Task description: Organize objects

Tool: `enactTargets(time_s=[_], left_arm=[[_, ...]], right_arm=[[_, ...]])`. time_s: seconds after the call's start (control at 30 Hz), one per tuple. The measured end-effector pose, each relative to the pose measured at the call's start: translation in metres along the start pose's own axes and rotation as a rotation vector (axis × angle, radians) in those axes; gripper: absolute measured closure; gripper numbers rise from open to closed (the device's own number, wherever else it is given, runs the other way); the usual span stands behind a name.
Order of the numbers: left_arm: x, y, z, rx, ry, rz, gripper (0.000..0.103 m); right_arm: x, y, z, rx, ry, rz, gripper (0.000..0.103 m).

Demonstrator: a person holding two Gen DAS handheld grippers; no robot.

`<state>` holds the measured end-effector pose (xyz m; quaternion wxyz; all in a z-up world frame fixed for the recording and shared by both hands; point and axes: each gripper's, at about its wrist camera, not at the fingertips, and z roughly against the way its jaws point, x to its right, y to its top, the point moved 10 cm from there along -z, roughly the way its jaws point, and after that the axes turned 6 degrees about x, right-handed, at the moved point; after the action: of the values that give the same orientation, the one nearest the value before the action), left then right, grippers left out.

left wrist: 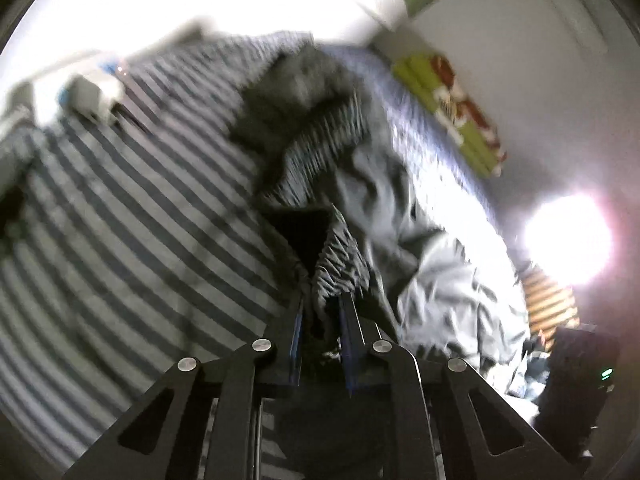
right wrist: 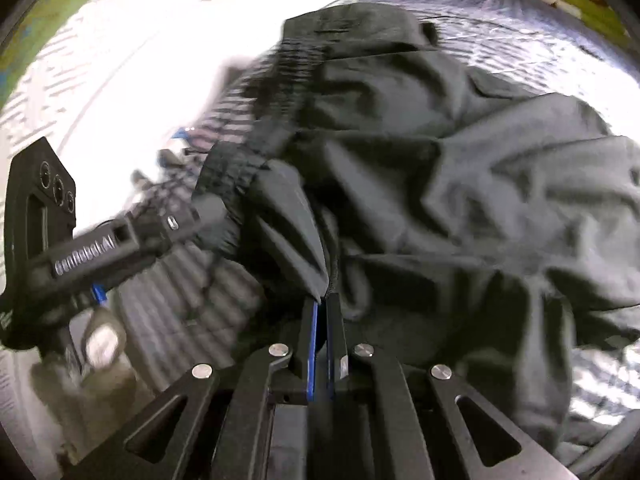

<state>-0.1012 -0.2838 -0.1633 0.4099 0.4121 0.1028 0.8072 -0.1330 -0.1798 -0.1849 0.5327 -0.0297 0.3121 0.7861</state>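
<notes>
A dark grey garment (left wrist: pixel 384 200) with a ribbed elastic band lies crumpled on a striped bed sheet (left wrist: pixel 120 220). My left gripper (left wrist: pixel 322 300) is shut on a bunched fold of the ribbed band, and the cloth fills the narrow gap between its blue pads. In the right wrist view the same garment (right wrist: pixel 460 200) spreads across the middle and right. My right gripper (right wrist: pixel 324 300) is shut on a pinched fold of its fabric. The left gripper's body (right wrist: pixel 120 236) shows at the left of that view, reaching into the garment's edge. Both views are blurred.
A green and red patterned cloth (left wrist: pixel 452 104) lies along the bed's far side by a pale wall. White items (left wrist: pixel 88 92) sit at the bed's upper left. A bright lamp glare (left wrist: pixel 568 236) and a dark device with a green light (left wrist: pixel 580 372) are at the right.
</notes>
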Motion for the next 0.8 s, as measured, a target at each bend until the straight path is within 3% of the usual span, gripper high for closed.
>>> enactTargets(time_s=[0.07, 0.13, 0.2, 0.27, 0.37, 0.5, 0.6, 0.7, 0.8], left_arm=[[-0.016, 0.019, 0.027, 0.075, 0.022, 0.007, 0.087], [-0.049, 0.037, 0.05, 0.137, 0.119, 0.026, 0.09], [-0.088, 0.044, 0.066, 0.164, 0.253, 0.035, 0.099], [-0.139, 0.045, 0.081, 0.176, 0.457, 0.046, 0.1], [-0.181, 0.043, 0.094, 0.172, 0.563, 0.095, 0.1], [-0.169, 0.045, 0.102, 0.203, 0.539, 0.014, 0.087], [-0.122, 0.036, 0.084, 0.176, 0.434, -0.081, 0.077], [-0.051, 0.016, 0.048, 0.101, 0.26, -0.181, 0.076], [0.009, -0.011, 0.018, 0.029, 0.147, -0.263, 0.074]], right_arm=[[-0.028, -0.003, 0.003, 0.013, 0.107, 0.0, 0.099], [-0.056, -0.005, 0.009, 0.032, 0.157, 0.046, 0.097], [-0.07, -0.009, 0.017, 0.035, 0.153, 0.096, 0.094], [-0.071, -0.012, 0.032, 0.058, 0.14, 0.132, 0.089], [-0.044, -0.018, 0.056, 0.097, 0.109, 0.12, 0.083], [0.017, -0.033, 0.089, 0.131, 0.013, 0.055, 0.083], [0.078, -0.052, 0.129, 0.18, -0.067, -0.047, 0.083], [0.146, -0.077, 0.185, 0.265, -0.181, -0.16, 0.083], [0.214, -0.109, 0.245, 0.334, -0.346, -0.239, 0.083]])
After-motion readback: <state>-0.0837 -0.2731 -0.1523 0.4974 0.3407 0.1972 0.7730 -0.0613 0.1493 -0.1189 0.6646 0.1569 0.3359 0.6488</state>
